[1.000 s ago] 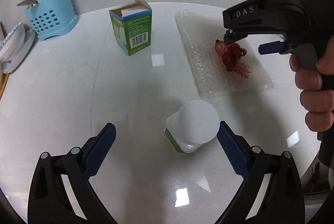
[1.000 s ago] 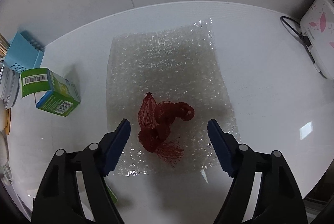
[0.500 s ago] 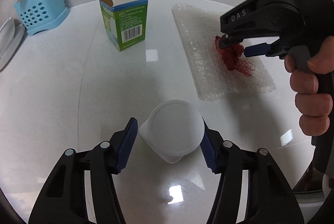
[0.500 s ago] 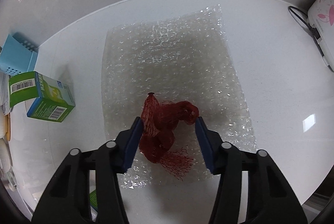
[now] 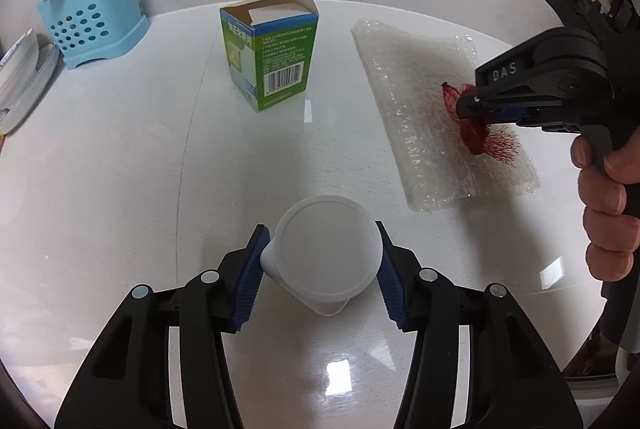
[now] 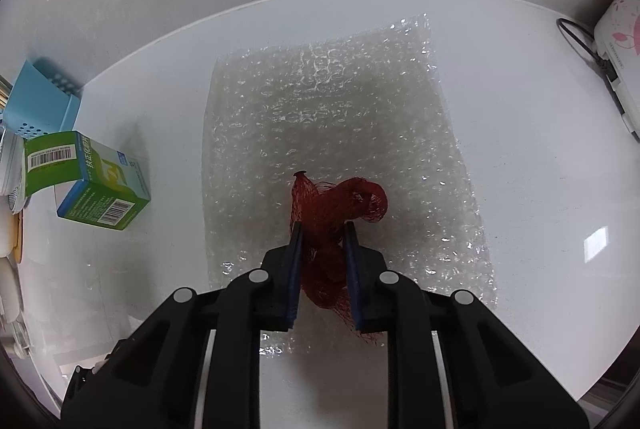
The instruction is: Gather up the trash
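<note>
Down at the bottom center of the left wrist view, the left gripper (image 5: 320,263) has its blue pads pinching a white bottle (image 5: 322,257), cap facing the lens, standing on the white table (image 5: 120,169). Same view catches the right gripper (image 5: 486,109) from the side at mid right, clamped on the red mesh net (image 5: 474,137), with the person's hand (image 5: 608,209) on the trigger. Over in the right wrist view, the right gripper (image 6: 322,241) squeezes the red mesh net (image 6: 340,205) from both sides, on top of the bubble wrap sheet (image 6: 328,117). Only that view shows the white floral appliance (image 6: 620,41) and its cable at upper right. The open green carton (image 5: 272,57) and blue utensil holder (image 5: 94,17) show up in both; the bottle doesn't.
</note>
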`<act>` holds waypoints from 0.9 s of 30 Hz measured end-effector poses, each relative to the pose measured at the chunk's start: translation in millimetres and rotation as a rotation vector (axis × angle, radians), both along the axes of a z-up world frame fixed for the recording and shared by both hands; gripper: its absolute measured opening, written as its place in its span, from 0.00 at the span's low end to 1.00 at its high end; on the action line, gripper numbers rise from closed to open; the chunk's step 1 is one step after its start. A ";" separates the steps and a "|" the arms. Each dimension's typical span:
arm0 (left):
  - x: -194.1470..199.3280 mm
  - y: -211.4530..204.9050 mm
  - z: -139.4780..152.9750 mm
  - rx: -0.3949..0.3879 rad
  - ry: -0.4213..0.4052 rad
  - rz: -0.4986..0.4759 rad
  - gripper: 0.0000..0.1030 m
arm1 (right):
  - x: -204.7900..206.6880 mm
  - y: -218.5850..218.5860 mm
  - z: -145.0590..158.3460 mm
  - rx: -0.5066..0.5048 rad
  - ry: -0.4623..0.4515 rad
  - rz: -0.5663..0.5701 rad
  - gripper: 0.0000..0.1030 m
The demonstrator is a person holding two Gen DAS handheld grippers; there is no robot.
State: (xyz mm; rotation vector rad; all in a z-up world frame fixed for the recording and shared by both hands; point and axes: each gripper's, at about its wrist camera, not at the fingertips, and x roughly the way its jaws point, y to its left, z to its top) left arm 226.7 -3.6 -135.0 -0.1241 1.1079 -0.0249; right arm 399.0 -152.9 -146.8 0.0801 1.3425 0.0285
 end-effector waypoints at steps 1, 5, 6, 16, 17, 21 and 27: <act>-0.5 0.3 0.3 0.002 0.000 0.000 0.49 | -0.9 -1.0 1.5 0.000 -0.003 0.000 0.17; -1.0 1.9 3.2 0.017 0.007 0.004 0.49 | -5.5 -3.3 9.2 -0.006 -0.022 0.009 0.17; -1.2 2.4 4.2 0.014 0.008 0.006 0.49 | -7.3 -4.4 11.9 -0.009 -0.029 0.012 0.17; -7.6 -3.0 21.7 0.027 -0.009 0.010 0.49 | -38.2 -17.8 44.2 -0.021 -0.111 0.029 0.17; -8.9 -4.1 23.9 0.026 -0.010 0.010 0.49 | -40.7 -16.3 45.8 -0.023 -0.120 0.031 0.17; -13.0 -6.3 30.2 0.026 -0.007 0.016 0.49 | -59.4 -20.8 58.7 -0.026 -0.157 0.041 0.17; -22.0 -13.1 39.7 0.042 -0.021 0.011 0.49 | -86.0 -26.1 77.4 -0.025 -0.197 0.059 0.17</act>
